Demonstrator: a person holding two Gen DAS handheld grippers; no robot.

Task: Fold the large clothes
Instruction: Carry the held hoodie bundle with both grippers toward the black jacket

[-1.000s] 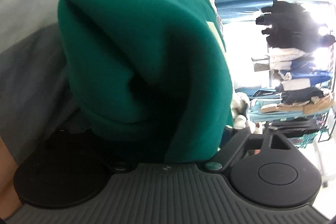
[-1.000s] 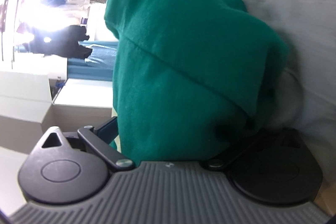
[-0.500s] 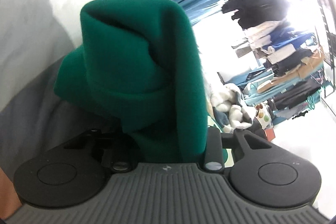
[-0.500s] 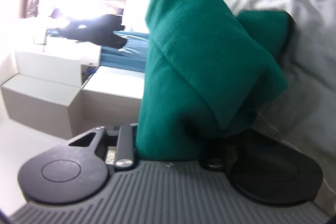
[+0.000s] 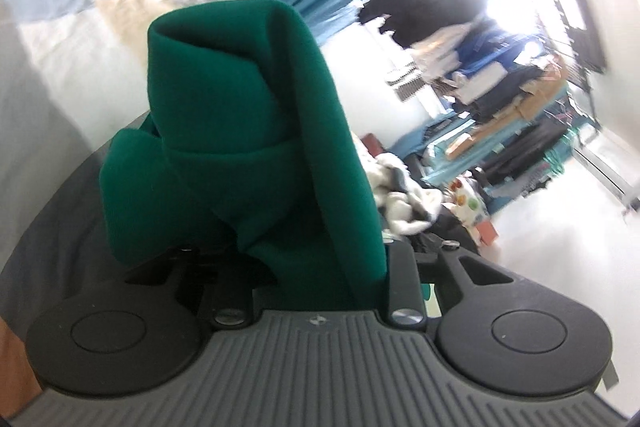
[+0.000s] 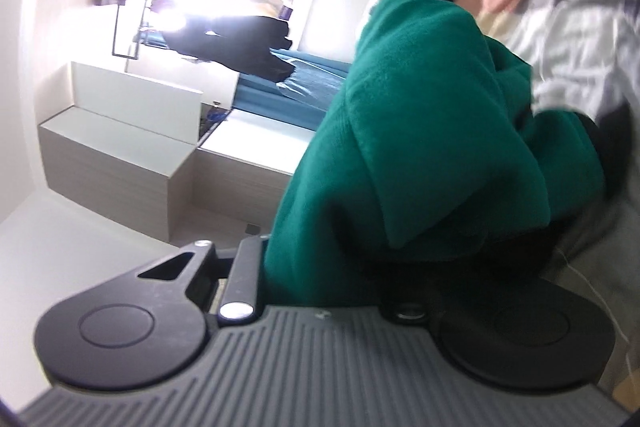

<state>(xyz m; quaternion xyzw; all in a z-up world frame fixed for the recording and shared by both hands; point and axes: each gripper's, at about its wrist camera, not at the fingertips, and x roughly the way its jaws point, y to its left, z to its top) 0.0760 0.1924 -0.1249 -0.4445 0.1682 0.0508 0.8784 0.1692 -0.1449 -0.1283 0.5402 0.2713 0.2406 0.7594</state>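
Green garment (image 5: 248, 147) bunched in both your grippers, above the pale bed sheet (image 6: 580, 39).
Your left gripper (image 5: 316, 267) and right gripper (image 6: 332, 267) each have folds of it between closing fingers; racks of clothes (image 5: 500, 87) stand behind.

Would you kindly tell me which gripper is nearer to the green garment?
Neither, it is a tie. The left gripper and the right gripper each have the green garment bunched between their fingers, which are closing on it.
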